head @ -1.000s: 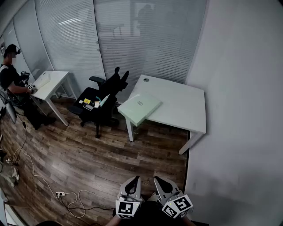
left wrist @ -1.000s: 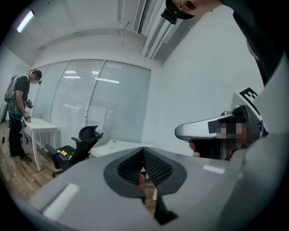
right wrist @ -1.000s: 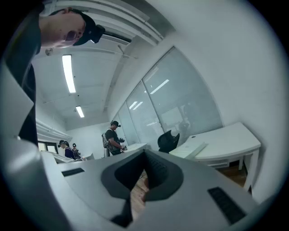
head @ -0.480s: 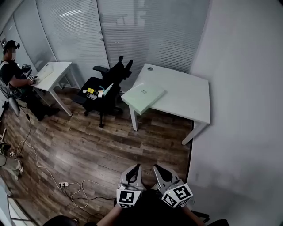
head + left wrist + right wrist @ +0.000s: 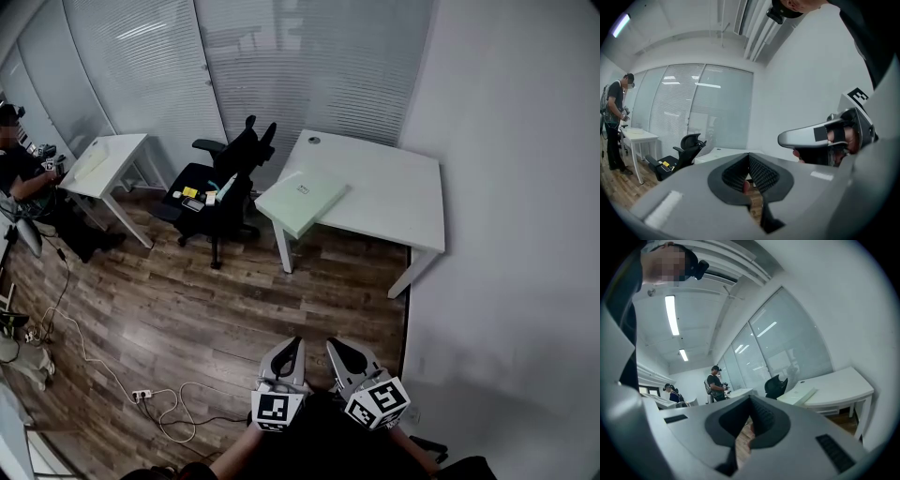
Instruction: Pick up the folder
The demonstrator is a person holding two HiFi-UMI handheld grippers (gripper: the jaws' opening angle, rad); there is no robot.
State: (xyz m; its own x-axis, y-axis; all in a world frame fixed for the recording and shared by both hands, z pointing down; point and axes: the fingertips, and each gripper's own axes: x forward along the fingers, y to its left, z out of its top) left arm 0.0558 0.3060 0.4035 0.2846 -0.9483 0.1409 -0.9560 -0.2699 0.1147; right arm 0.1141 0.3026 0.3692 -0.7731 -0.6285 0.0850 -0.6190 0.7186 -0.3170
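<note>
Both tools closed and empty, well apart from the folder across the room
The dark wood-plank floor (image 5: 216, 300) fills the head view; since a second ago the white, flat-topped table (image 5: 384, 187) has shifted slightly up the frame, and a black swivel chair (image 5: 230, 183) stands just beside it. The thin, pale green rectangular folder (image 5: 302, 199) lies flat at the table's near left corner, overhanging the edge. The grey left tool (image 5: 294, 345) and right tool (image 5: 334, 345) stay low and side by side, ribbed pads together on nothing
</note>
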